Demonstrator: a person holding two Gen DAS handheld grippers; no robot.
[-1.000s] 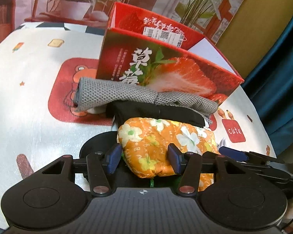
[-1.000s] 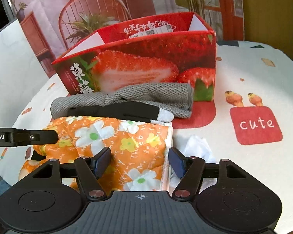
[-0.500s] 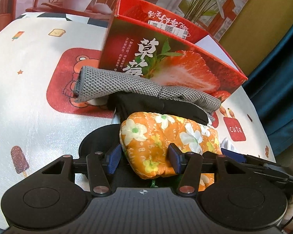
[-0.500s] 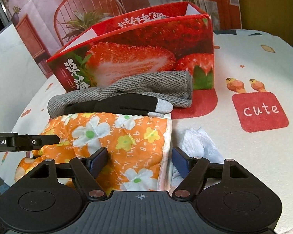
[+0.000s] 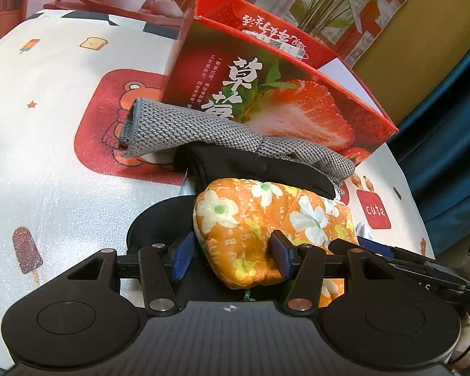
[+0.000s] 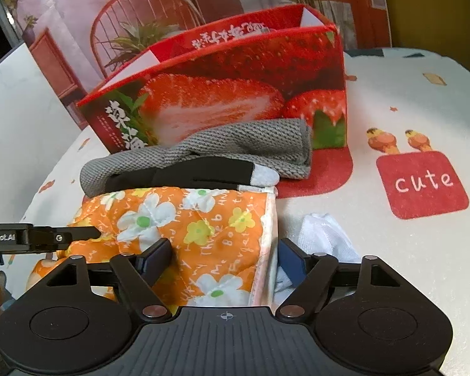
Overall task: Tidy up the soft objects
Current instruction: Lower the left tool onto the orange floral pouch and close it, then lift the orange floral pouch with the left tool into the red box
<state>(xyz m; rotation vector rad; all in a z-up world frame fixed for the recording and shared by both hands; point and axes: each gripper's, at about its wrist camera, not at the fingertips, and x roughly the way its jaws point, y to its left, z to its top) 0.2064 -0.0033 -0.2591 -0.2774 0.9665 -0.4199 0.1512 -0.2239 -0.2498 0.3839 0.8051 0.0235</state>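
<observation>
Left gripper (image 5: 230, 258) clamped on orange floral mitt (image 5: 266, 225), right gripper (image 6: 224, 258) straddling it (grip unclear), strawberry box (image 6: 235, 94) behind

A round bench (image 6: 407, 100) wears a white cloth printed with cartoons: a red patch with a bear (image 5: 116, 116), ice lollies, a slice of toast, and a red square reading "cute" (image 6: 423, 185). Behind it hangs a printed backdrop (image 6: 116, 18) picturing a red wire chair, potted plants and a reddish wooden door frame. A mustard-yellow wall (image 5: 423, 47) stands beside it, then a dark teal curtain (image 5: 448, 156). Soft daylight falls across the cloth.
</observation>
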